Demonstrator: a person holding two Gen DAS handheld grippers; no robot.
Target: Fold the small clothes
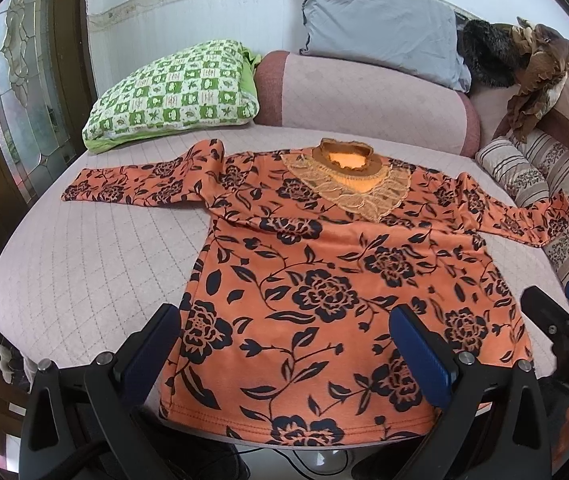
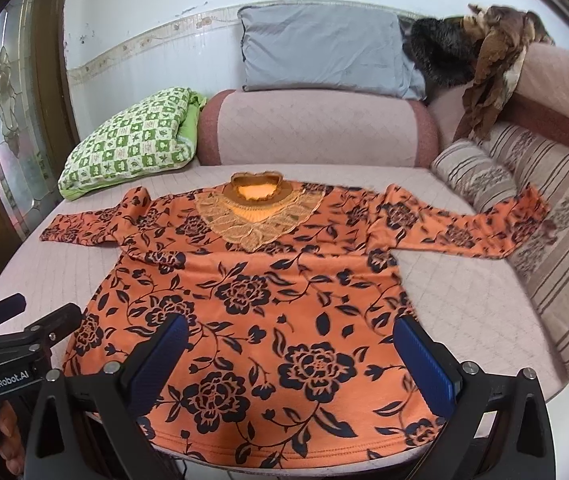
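Nearest the cameras, the left gripper [image 1: 284, 344] and the right gripper [image 2: 292, 352] were held just above the hem of the top [image 1: 324, 288], each with its jaws spread wide and nothing grasped. They were probably kept there, side by side, so that the bottom edge could be taken at two places. The top, orange with dark flowers, was laid face up and flat on the quilted pink cover [image 1: 96, 264], its hem reaching the near edge. Both sleeves were spread outward, seemingly so that they could be turned in first; the right sleeve [image 2: 480, 228] rested partly on the striped cushion [image 2: 556, 264]. No fold appeared to have been made yet. The lace collar [image 1: 348, 184] pointed away, toward the pink bolster [image 1: 368, 100]. Beyond, a green checked pillow [image 1: 172, 96] and a grey pillow [image 1: 380, 24] were propped against the wall.
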